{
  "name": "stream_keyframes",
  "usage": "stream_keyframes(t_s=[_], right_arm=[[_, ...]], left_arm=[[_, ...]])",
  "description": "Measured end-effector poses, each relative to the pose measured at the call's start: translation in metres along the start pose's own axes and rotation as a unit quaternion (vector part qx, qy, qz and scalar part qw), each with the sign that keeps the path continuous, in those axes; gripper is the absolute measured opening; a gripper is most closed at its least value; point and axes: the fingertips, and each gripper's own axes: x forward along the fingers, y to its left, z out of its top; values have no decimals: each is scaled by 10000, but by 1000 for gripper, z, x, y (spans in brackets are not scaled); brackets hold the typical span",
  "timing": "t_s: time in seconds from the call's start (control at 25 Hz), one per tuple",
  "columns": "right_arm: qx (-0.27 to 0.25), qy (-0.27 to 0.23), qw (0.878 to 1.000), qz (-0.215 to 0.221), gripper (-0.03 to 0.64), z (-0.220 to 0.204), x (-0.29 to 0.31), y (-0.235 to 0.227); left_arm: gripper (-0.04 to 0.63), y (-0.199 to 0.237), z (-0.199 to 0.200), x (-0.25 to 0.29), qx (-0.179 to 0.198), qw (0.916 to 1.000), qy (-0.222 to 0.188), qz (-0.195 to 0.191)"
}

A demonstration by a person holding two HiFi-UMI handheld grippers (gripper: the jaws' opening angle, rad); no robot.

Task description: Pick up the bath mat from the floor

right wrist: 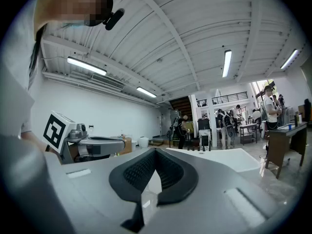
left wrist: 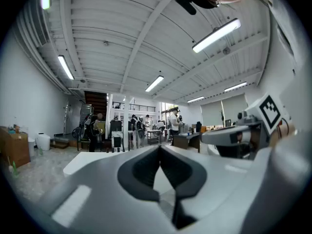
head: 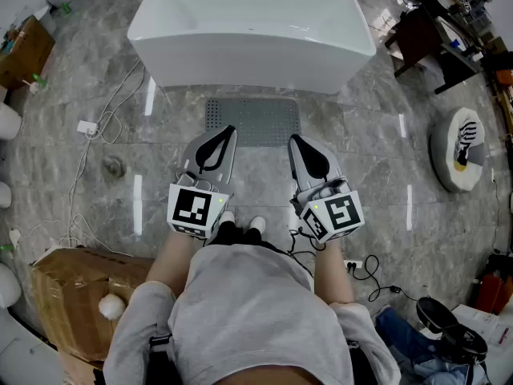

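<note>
Left gripper [head: 229, 130]: held level, pointing forward, jaws pressed together, nothing between. Right gripper [head: 292, 139]: same pose, parallel beside it, jaws together, empty. In head view both tips overlap near edge of bath mat [head: 253, 120].

Cardboard box [head: 72, 295] lower left, white cable [head: 94, 147] trailing across floor [head: 377, 183]. Mat flat on floor, just in front of bathtub [head: 248, 30]. Hall: ribbed white ceiling, strip lights.

Floor: glossy grey marbled tile. Mat: grey, rectangular, dotted texture. Tub: white, smooth, rounded corners.
</note>
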Motion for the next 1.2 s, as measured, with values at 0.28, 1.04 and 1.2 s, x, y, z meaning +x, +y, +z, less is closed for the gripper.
stream_keyframes(t_s=[0.28, 1.04, 1.2], right_arm=[[70, 2, 9999, -107, -2, -7, 1, -3], [255, -104, 9987, -424, -2, -8, 36, 10], [166, -13, 9986, -511, -2, -10, 42, 3]], left_arm=[[2, 8, -11, -1, -50, 9999, 88, 1], [2, 65, -23, 1, 153, 9999, -11, -43], [2, 77, -25, 13, 62, 10000, 15, -7]])
